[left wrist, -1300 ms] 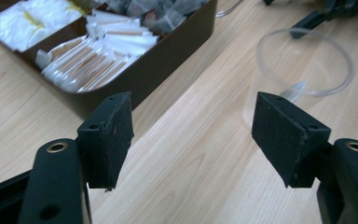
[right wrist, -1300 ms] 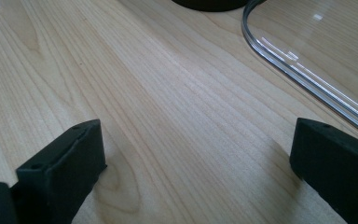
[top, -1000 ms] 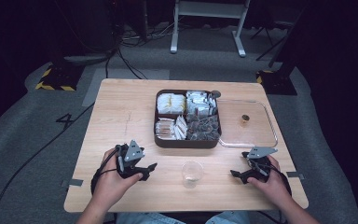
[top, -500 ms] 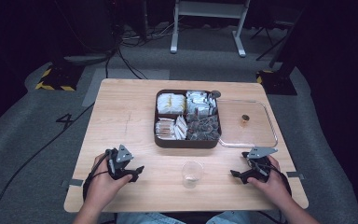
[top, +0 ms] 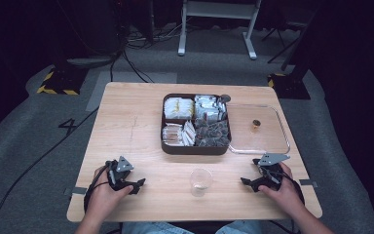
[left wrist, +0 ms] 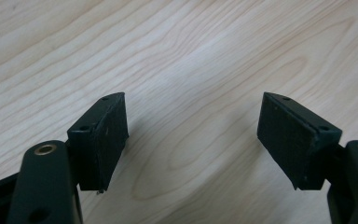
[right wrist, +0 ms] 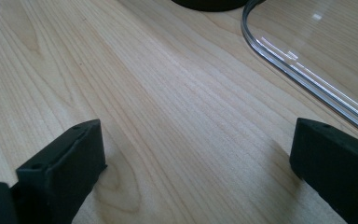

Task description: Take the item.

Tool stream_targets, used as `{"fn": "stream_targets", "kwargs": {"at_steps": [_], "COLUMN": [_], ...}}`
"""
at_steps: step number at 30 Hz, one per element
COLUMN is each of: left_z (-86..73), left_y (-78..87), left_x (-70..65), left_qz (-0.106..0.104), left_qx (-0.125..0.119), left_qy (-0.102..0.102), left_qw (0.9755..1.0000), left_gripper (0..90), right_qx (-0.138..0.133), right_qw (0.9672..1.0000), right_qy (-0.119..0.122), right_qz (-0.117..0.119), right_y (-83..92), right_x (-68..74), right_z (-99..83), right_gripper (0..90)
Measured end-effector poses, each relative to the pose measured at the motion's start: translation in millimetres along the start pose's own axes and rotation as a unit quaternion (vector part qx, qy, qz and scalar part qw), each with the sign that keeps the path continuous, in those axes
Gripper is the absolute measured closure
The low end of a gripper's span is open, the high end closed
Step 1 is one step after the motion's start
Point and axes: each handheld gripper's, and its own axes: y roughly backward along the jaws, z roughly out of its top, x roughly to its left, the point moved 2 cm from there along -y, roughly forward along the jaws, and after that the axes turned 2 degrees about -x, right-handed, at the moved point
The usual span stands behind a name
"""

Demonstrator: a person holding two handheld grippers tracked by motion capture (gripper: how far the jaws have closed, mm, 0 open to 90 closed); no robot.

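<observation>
Both tongs, left (top: 137,185) and right (top: 247,182), jaws wide apart over bare table (top: 136,126), nothing between, perhaps touching it

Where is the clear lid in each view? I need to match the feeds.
High view: the clear lid lies flat, right of the brown box.
Left gripper view: bare table between the open jaws.
Right gripper view: the lid's curved rim crosses the top right.
Shared landmark: the pale wooden table top.

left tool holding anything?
No, the left tool is open, with bare wooden table between its jaws.
</observation>
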Motion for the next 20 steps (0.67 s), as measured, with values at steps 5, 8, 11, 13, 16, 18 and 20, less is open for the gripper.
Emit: {"fn": "stream_targets", "kwargs": {"at_steps": [5, 8, 11, 13, 16, 18, 20], "left_z": [-6.4, -8.1, -7.8, -7.8, -7.8, -7.9, -8.1], "left_y": [-3.1, -5.1, -5.1, -5.2, -5.2, -5.2, -5.1], "left_x": [8.6, 11.6, 12.5, 12.5, 12.6, 12.0, 10.9], "left_qz": [0.0, -0.008, -0.008, -0.008, -0.007, -0.006, 0.001], "left_qx": [-0.032, -0.044, -0.043, -0.043, -0.043, -0.043, -0.043], "left_qy": [0.005, 0.002, -0.004, -0.004, -0.005, -0.002, 0.003], "left_qw": [0.9995, 0.999, 0.999, 0.999, 0.999, 0.9991, 0.9991], "left_gripper": [18.4, 15.0, 14.8, 14.8, 14.8, 14.6, 14.1], "right_qx": [0.0, 0.0, 0.0, 0.0, 0.0, 0.0, 0.0], "right_qw": [1.0, 1.0, 1.0, 1.0, 1.0, 1.0, 1.0], "right_qy": [0.0, 0.0, 0.0, 0.0, 0.0, 0.0, 0.0], "right_qz": [0.0, 0.0, 0.0, 0.0, 0.0, 0.0, 0.0], "right_y": [0.0, 0.0, 0.0, 0.0, 0.0, 0.0, 0.0], "right_x": [0.0, 0.1, 0.0, 0.1, 0.1, 0.1, 0.1], "right_z": [0.0, 0.0, 0.0, 0.0, 0.0, 0.0, 0.0], "right_gripper": [3.3, 3.3, 3.2, 3.3, 3.3, 3.3, 3.2]}}
